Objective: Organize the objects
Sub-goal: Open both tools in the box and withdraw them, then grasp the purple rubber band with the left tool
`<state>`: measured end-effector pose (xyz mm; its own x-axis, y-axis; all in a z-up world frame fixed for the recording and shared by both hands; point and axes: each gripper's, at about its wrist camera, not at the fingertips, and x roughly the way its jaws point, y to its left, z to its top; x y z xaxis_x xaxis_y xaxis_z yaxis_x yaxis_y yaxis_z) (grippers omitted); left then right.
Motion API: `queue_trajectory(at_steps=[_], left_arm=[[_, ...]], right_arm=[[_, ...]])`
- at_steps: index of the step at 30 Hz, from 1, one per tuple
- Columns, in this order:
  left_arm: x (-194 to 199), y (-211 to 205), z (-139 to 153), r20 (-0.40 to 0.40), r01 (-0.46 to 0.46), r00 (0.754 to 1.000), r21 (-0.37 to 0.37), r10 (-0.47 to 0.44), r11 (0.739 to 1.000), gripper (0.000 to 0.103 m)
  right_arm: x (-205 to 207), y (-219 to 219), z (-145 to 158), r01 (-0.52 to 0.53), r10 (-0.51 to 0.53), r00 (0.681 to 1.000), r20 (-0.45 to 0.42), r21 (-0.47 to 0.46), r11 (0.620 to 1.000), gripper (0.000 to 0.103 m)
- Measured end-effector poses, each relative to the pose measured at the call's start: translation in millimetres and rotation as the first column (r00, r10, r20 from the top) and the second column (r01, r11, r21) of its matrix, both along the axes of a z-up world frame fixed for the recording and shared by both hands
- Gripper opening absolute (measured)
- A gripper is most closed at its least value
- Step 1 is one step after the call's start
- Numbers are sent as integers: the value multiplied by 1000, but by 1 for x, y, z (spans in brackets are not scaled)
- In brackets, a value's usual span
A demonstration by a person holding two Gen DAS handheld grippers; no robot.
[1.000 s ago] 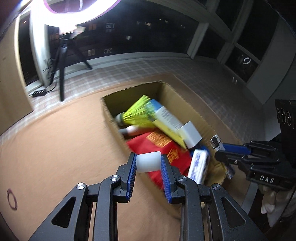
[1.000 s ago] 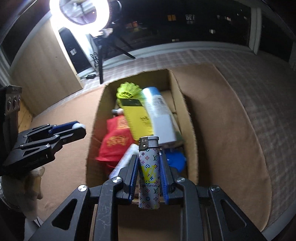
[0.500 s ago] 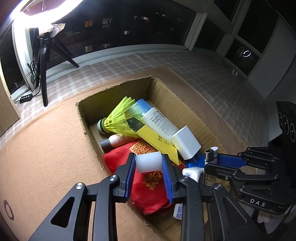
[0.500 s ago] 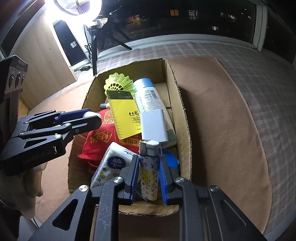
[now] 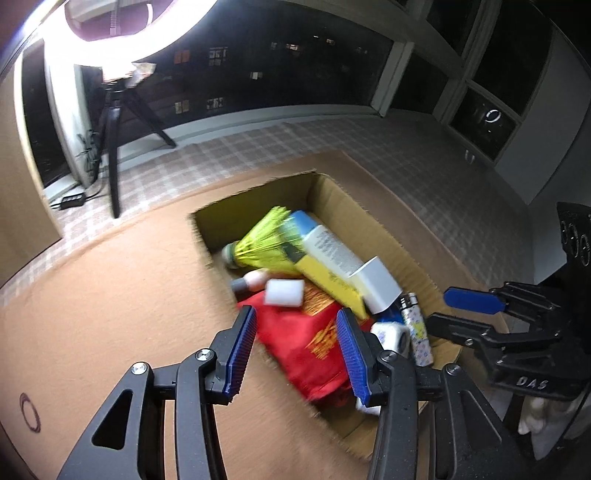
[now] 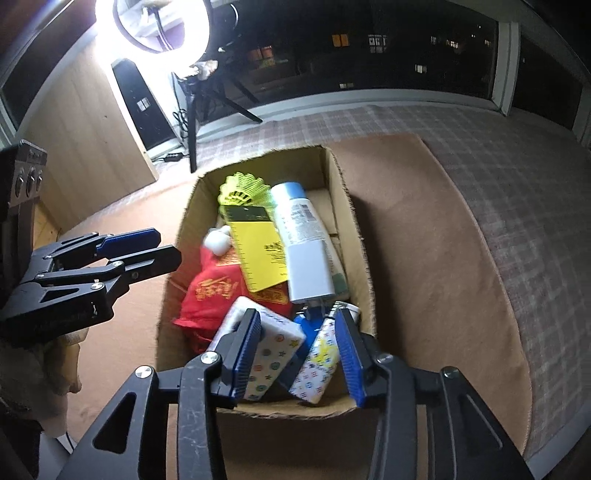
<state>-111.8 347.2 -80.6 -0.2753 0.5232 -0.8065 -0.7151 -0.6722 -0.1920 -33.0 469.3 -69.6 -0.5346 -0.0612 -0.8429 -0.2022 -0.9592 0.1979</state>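
The room around me is dark beyond its big windows (image 5: 314, 74), which fill the top of both views, with small lit squares of other buildings outside. A bright ring lamp (image 6: 159, 26) on a black tripod (image 5: 114, 147) glares in the upper left. Below the windows runs a checked floor (image 5: 258, 147), and on it lies a tan mat (image 5: 92, 295) that fills the lower half of each view.

A cardboard box (image 6: 354, 236) sits open on the mat at the centre, crowded with things: a red cloth bag (image 5: 295, 339), a yellow card (image 6: 258, 251), a white bottle with a blue end (image 6: 299, 221), a yellow shuttlecock (image 5: 262, 243) and a pack of tissues (image 6: 273, 343).

My left tongs (image 5: 295, 350) hang over the near left edge of the box, and their blue jaws have just been parting. They stand apart with nothing between them. The small white block (image 5: 284, 292) lies free in the box just beyond them, on the red bag.

My right tongs (image 6: 297, 354) are low at the near end of the box, and their jaws have just been parting too. The patterned lighter (image 6: 317, 362) leans between them, slanted in the near right corner beside the tissues, and the left pad is clear of it.
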Motion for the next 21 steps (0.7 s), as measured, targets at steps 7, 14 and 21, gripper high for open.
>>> queue_trajectory(at_steps=[7,14,21], left_arm=[[-6,-59,-1,-11,-93,996,-28,93,995,49],[-25,-150,-18,4,-237,971,-72,238,969,49],[-51,-243,-41,16,-387,920,-127,392,913,49]], right_arm=[[2,-32,11,-29,28,999,-27,-19,999,42],[-3,-77,19,-82,81,996,-44,-16,997,43],[-6,-122,18,-132,130,990,-50,-19,991,43]])
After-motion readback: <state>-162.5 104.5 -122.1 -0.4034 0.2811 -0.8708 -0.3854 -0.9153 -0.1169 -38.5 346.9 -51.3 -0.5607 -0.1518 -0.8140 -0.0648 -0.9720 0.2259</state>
